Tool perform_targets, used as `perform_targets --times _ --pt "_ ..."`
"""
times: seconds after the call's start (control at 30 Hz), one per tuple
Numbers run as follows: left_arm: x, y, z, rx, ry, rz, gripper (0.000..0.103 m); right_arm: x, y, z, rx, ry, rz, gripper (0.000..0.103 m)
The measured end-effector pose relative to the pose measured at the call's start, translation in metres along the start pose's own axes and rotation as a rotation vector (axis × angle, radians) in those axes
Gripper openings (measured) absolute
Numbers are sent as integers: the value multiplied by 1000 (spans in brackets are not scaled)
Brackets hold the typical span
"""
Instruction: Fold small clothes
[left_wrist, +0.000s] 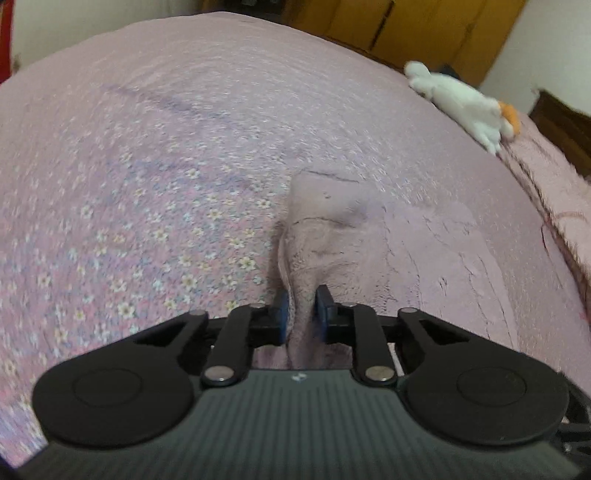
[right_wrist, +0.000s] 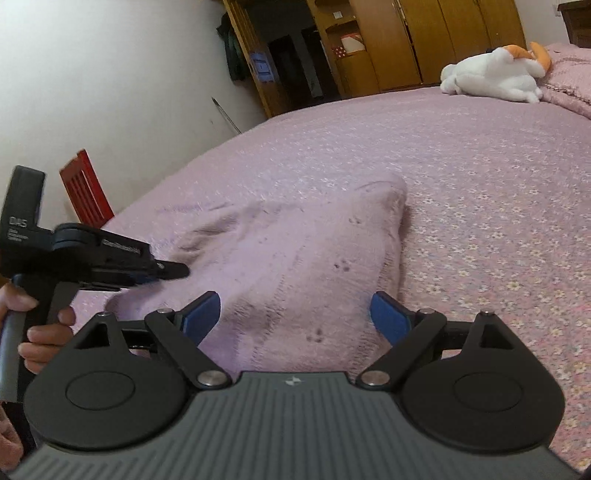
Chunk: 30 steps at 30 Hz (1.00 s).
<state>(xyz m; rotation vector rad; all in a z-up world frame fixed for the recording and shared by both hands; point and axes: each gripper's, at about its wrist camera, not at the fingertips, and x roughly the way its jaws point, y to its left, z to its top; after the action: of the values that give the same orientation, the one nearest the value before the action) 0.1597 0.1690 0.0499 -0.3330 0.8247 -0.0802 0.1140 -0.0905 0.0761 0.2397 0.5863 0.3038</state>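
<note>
A small fuzzy pink garment lies on the flowered pink bedspread. My left gripper is shut on a bunched edge of it, the cloth pinched between the blue pads and pulled up into a ridge. In the right wrist view the same garment spreads out ahead, with small dark paw prints on it. My right gripper is open, its blue fingers wide apart over the near edge of the garment. The left gripper shows at the left, held by a hand, its tips at the garment's left edge.
A white and orange plush toy lies at the far side of the bed, beside a folded pink blanket. Wooden wardrobes stand behind the bed. A red chair stands by the white wall on the left.
</note>
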Motion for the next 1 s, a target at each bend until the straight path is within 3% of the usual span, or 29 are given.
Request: perform_targets --times 0.17,0.23,0.3,0.4,0.53,0.67,0.83,0.97,1.0 --pt "-11 4 6 -44 6 -30 26 -3 -22 4 119 23 45 93" --pt "-18 1 7 -31 5 -42 34 -3 -35 7 185 34 74 94" --pt "-25 -2 3 -19 8 -53 54 -2 -46 10 246 43 98 95" --pt "-27 -4 -2 7 14 -36 67 3 -60 14 324 66 131 97" --pt "-14 0 -11 -4 64 -12 68 21 -73 16 382 134 168 97" --pt "-2 14 -18 -125 100 -114 70 45 -81 12 446 202 234 98" --pt "12 19 -27 -233 157 -280 70 63 -81 11 489 192 295 103" --pt "17 14 -32 -227 143 -309 65 74 -74 14 450 197 320 103" --pt "18 12 -33 -221 145 -307 57 76 -74 15 447 202 324 94"
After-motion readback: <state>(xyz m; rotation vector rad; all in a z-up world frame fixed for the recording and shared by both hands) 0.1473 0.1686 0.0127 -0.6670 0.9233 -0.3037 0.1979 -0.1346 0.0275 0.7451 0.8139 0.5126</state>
